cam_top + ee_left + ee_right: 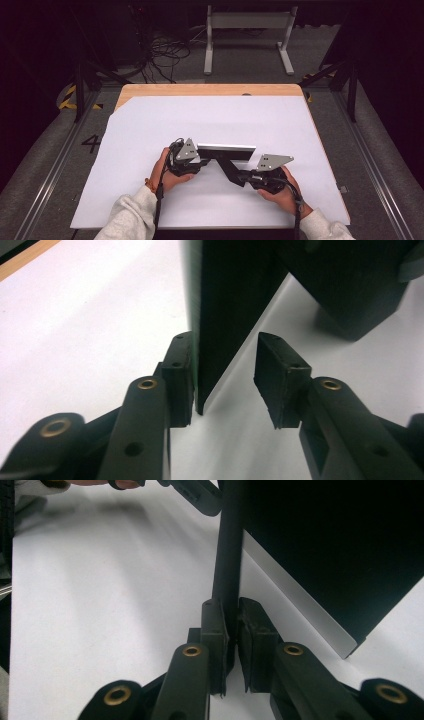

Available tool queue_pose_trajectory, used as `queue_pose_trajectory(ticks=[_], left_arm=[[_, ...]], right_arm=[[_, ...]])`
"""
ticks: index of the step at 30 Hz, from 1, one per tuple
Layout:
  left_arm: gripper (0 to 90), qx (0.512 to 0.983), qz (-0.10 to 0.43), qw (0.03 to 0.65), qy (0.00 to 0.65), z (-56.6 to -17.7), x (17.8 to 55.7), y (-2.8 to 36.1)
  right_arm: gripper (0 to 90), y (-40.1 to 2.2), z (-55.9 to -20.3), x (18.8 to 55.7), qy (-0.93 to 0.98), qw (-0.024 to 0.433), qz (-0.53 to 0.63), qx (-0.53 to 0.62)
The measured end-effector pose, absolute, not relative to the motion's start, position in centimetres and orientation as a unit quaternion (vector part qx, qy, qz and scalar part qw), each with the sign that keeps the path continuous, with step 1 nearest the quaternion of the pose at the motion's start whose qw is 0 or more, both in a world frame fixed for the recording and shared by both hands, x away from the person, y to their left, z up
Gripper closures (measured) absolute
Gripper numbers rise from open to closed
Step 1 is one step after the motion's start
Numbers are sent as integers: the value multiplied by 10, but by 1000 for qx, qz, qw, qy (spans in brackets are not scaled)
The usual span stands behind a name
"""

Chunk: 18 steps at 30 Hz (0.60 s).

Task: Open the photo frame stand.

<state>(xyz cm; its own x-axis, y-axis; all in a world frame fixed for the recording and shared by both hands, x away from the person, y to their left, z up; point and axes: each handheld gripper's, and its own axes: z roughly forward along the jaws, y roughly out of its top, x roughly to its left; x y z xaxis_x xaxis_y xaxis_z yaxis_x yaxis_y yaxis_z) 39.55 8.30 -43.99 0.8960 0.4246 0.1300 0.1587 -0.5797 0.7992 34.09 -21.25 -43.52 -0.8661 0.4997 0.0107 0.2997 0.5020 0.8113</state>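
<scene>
White paper sheet [150, 150] covers most of the wooden bench [210, 89], and everything's happening on the near half of it. The thing being handled is a black folding panel [227, 161], sort of a flat board with a silvery top edge. From the high view its long axis runs side to side, stretching from the left tongs [200, 161] across toward the right, and a dark triangular flap angles down from it to the right tongs [243, 176].

Right tongs [231, 630] are clamped on a thin black edge of the panel [320, 545], pads pressed tight on both sides; that edge stands upright straight ahead of them.

Left tongs [225, 375] are apart. The panel's [225, 310] thin edge sits between the pads, right up against one pad, while the other pad stands clear with a gap, so it isn't gripping. That edge also rises straight up from the sheet, just in front of them.
</scene>
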Motion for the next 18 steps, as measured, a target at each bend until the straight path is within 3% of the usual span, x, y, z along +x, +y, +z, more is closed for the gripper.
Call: queue_pose_trajectory(ticks=[11, 18], left_arm=[[650, 877, 161, 417, 175, -441, 396, 83], [665, 876, 165, 419, 176, -438, 395, 88]], right_arm=[[786, -219, -430, 341, 853, 122, 449, 236], [836, -228, -422, 336, 857, 126, 446, 225]])
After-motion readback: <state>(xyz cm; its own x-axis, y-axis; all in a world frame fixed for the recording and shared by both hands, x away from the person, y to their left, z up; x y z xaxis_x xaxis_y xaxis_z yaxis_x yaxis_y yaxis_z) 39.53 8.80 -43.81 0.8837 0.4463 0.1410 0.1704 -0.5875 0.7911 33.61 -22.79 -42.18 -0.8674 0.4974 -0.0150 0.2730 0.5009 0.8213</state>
